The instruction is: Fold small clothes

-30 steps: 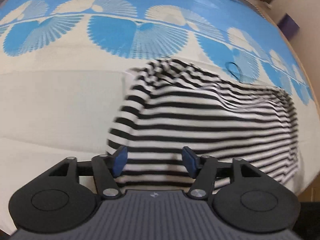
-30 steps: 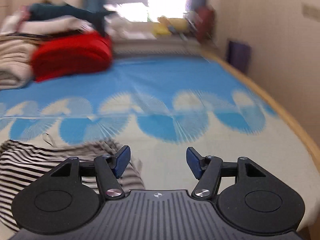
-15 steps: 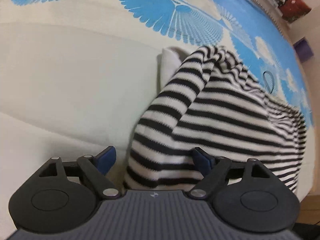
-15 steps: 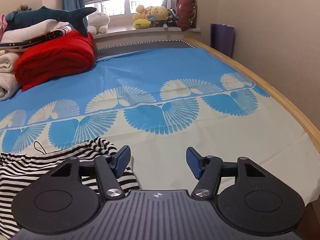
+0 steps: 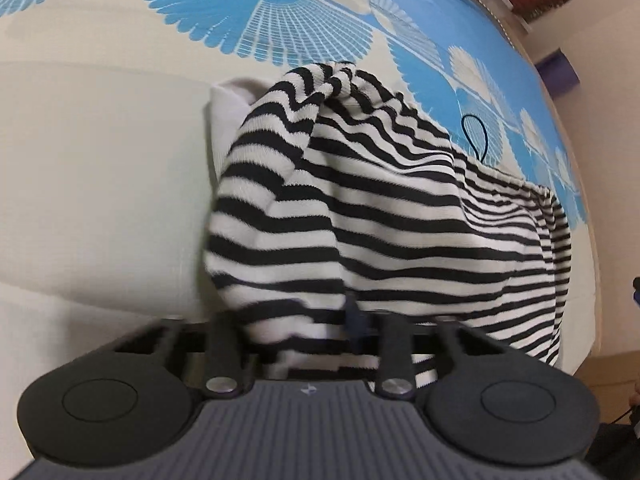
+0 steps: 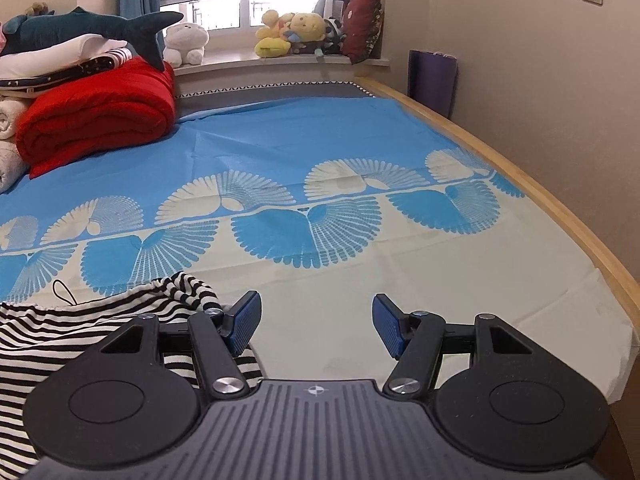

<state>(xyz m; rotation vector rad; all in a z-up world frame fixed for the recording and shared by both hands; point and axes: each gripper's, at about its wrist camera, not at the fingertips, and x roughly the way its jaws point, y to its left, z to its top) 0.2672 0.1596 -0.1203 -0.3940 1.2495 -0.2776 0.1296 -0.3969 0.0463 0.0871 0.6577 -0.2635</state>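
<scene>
Striped top (image 5: 392, 216), bunched on the bed (image 5: 100, 184) at its near edge: my left gripper (image 5: 304, 320) is closing its jaws on the near hem, step one of a fold; my right gripper (image 6: 316, 324), jaws apart and empty beside the cloth, likely needs the opposite corner next.

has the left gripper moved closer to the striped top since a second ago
Yes. The left gripper has dropped toward the striped top, whose edge now bunches between its closing jaws; the bed sheet's fan pattern has slid up the view.
</scene>
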